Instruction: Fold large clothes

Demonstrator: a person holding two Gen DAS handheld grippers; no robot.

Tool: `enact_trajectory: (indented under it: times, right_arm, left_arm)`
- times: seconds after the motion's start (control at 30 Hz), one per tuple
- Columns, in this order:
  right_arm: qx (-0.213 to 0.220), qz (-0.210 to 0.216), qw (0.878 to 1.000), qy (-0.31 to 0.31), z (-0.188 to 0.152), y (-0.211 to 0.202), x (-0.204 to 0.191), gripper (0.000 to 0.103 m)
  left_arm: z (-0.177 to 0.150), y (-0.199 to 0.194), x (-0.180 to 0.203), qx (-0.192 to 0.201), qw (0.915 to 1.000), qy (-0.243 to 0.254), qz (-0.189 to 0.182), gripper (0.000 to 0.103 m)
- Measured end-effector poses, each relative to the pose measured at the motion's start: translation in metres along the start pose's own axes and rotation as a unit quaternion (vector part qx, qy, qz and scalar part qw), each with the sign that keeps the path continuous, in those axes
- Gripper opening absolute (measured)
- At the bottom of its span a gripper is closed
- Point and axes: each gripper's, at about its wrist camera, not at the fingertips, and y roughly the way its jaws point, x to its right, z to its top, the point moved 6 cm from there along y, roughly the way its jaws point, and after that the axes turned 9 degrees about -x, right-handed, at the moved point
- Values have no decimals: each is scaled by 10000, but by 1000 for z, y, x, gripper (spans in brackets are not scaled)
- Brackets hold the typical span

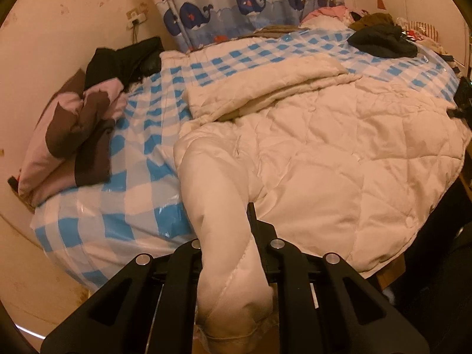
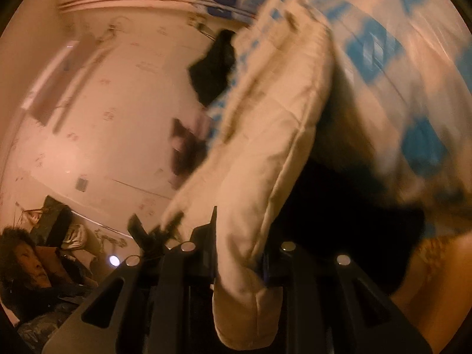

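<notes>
A large cream quilted coat (image 1: 324,153) lies spread over a bed with a blue-and-white checked sheet (image 1: 141,153). One part of it is folded back near the middle (image 1: 265,85). My left gripper (image 1: 227,236) is shut on a padded sleeve-like end of the coat (image 1: 218,194), which runs up between the fingers and hides the pads. In the right wrist view, which is blurred, my right gripper (image 2: 239,236) is shut on another thick cream edge of the coat (image 2: 265,135), lifted off the checked sheet (image 2: 383,59).
A pink and brown bundle (image 1: 76,135) and a black garment (image 1: 126,59) lie at the bed's left. Dark clothes (image 1: 383,41) are heaped at the far right. A whale-print curtain (image 1: 244,3) hangs behind. A person (image 2: 26,265) is low at the left in the right wrist view.
</notes>
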Motion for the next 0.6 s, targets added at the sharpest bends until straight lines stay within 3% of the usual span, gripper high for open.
enact_trajectory:
  times: [0.23,0.6]
  right_arm:
    - [-260,188,9995,22,-6,11,4,24]
    - [322,980,9940,-362,9,-2,-28,22]
  left_arm:
    - [-1,-1,5,58,9997,156,190,10]
    - [2,-5,11,109,9991,274,314,10]
